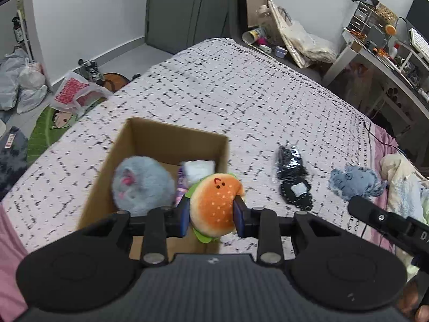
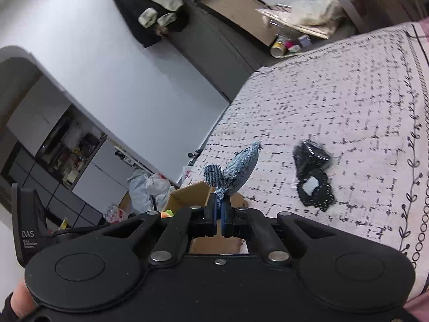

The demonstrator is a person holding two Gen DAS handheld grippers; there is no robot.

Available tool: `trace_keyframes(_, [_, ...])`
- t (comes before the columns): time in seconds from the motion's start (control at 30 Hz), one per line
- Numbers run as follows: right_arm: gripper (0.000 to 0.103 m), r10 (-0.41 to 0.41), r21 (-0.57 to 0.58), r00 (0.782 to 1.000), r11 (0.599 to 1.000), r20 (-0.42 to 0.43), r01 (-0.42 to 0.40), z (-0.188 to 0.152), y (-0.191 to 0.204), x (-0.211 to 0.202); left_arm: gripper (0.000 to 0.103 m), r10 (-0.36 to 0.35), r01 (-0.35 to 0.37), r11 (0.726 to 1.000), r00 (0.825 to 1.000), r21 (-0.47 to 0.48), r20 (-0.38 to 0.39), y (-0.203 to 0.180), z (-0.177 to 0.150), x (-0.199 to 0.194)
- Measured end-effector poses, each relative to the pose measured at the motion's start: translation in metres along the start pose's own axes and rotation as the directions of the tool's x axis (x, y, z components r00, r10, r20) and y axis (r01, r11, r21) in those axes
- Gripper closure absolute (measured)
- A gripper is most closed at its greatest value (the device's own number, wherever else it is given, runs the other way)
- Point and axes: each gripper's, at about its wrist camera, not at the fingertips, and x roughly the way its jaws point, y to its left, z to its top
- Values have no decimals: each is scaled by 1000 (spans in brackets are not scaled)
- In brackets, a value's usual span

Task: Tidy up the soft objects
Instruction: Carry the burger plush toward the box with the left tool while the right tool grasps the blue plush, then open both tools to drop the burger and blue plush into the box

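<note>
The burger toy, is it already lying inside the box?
No, the burger toy is pinched in the left gripper, hanging over the near corner of the cardboard box, not lying inside.

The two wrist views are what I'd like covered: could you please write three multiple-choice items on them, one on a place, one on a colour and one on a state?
1. Where is the round fluffy plush?
A. inside the cardboard box
B. on the bedspread beside the box
C. on the floor

2. What colour is the toy held by the right gripper?
A. red
B. blue denim
C. yellow

3. In what state is the left gripper?
A. open over the bed
B. shut on nothing
C. shut on the burger plush

Answers:
1 A: the round fluffy plush lies between the walls of the cardboard box.
2 B: the right gripper pinches a denim toy, blue with frayed edges.
3 C: the left gripper has its pads pressed on both sides of the burger plush.
</note>
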Motion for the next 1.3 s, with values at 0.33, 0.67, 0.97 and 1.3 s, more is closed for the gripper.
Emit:
trace_keyframes(0.33, [100, 4, -77, 1000, 997, -17, -5, -17, 25, 8, 71, 20, -20, 999, 1000, -46, 1, 35, -4, -9])
trace_keyframes(0.67, [100, 22, -128, 999, 991, -47, -28, -34, 47, 28, 69, 47, -46, 992, 999, -119, 8, 67, -11, 1])
trace_keyframes(0.97, [100, 39, -165, 994, 985, -98, -55, -54, 71, 52, 65, 51, -44, 989, 997, -142, 50, 82, -22, 11])
trace_keyframes(1.3, [100, 11, -206, 988, 978, -154, -42, -70, 94, 79, 64, 44, -35, 982, 998, -187, 44, 100, -26, 16])
